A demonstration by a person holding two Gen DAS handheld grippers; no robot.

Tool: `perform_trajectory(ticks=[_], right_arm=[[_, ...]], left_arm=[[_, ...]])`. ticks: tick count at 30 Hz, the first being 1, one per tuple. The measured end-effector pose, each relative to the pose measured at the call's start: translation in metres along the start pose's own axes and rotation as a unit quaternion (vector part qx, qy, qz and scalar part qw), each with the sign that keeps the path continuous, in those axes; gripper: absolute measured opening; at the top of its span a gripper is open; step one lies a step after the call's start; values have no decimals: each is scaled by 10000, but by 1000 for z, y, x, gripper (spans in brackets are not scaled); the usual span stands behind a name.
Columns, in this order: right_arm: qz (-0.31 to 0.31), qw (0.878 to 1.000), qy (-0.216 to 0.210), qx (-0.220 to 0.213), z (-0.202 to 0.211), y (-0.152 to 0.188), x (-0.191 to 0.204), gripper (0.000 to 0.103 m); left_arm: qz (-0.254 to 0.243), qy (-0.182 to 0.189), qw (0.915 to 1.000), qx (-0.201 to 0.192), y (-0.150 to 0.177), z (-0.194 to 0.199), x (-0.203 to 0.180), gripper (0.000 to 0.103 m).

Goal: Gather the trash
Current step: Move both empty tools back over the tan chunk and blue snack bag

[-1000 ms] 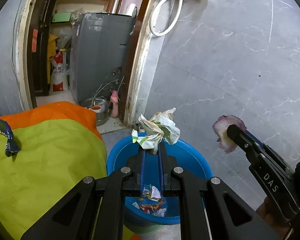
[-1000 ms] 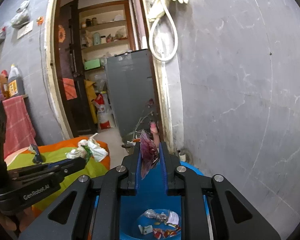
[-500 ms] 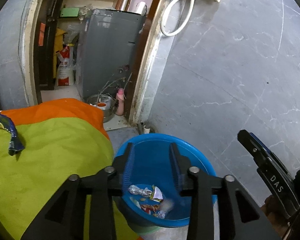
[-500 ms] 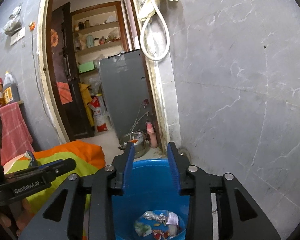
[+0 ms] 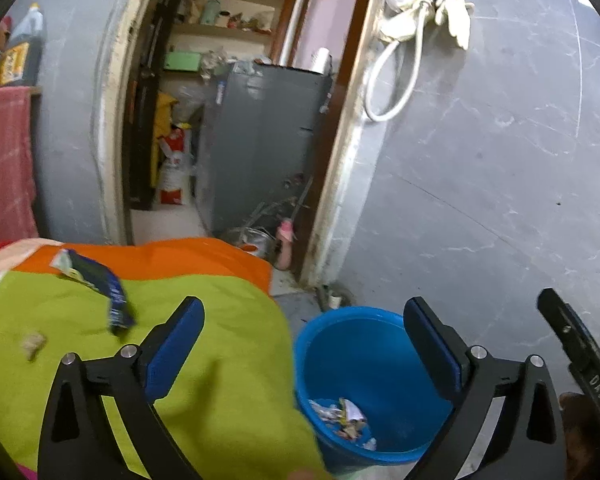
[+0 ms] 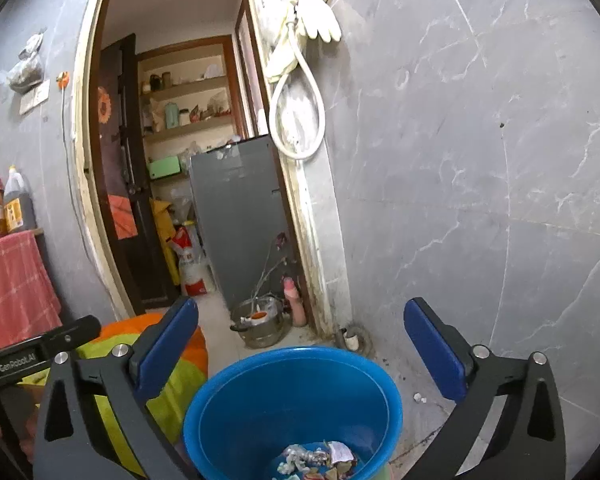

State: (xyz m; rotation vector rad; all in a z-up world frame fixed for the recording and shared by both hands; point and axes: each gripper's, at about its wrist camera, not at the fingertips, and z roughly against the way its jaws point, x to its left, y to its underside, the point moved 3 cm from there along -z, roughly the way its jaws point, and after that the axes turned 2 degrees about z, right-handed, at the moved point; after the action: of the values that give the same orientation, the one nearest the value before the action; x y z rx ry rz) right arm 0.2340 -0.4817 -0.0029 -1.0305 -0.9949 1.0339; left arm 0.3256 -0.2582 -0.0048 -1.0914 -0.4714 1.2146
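A blue bucket (image 5: 364, 360) (image 6: 292, 400) stands on the floor beside the bed, with crumpled wrappers (image 5: 342, 416) (image 6: 316, 458) lying at its bottom. My left gripper (image 5: 304, 344) hovers over the bed edge and the bucket, its jaws opening wide with nothing between them. My right gripper (image 6: 300, 344) hangs above the bucket, jaws likewise opening wide and empty. On the green and orange bedcover (image 5: 100, 360) lie a dark blue wrapper (image 5: 104, 288) and a small crumpled scrap (image 5: 32, 344). Part of the right gripper (image 5: 576, 352) shows at the right edge of the left wrist view.
A grey marble wall (image 6: 480, 160) rises right behind the bucket. An open doorway (image 6: 172, 160) leads to a room with a grey appliance (image 6: 240, 220), a steel pot (image 6: 260, 320) and shelves. A pink towel (image 6: 12, 288) hangs at left.
Both grippers opened and dropped their loads: the crumpled paper left the left gripper, the purple wrapper left the right, and both are gone from view. The left view swung left toward the bed.
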Motion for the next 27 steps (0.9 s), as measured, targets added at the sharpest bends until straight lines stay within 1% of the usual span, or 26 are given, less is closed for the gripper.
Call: perform_trajectory(ticks=[5,12,20,25,27], right_arm=[[79,10000,-18,-20,2,0,8,103],[184,9997,-102,-83,9,-1,23,103],[350,9987,-308,-222,26,-11,57,103],[427,9973,-537,-259,36,-17,85,103],[451,9964,-664,-255,39,-18,97,103]], left_arm=[[3,-219,9996,-171,-1,16,15,98],[34,-370,9987,-343,-3,38,31,98],[95,-565,9971,-494,-12,71,55,98],[179,-775,9950,-600,-15,96,79,98],[186,-921,9936,-628,-15,109,92,98]])
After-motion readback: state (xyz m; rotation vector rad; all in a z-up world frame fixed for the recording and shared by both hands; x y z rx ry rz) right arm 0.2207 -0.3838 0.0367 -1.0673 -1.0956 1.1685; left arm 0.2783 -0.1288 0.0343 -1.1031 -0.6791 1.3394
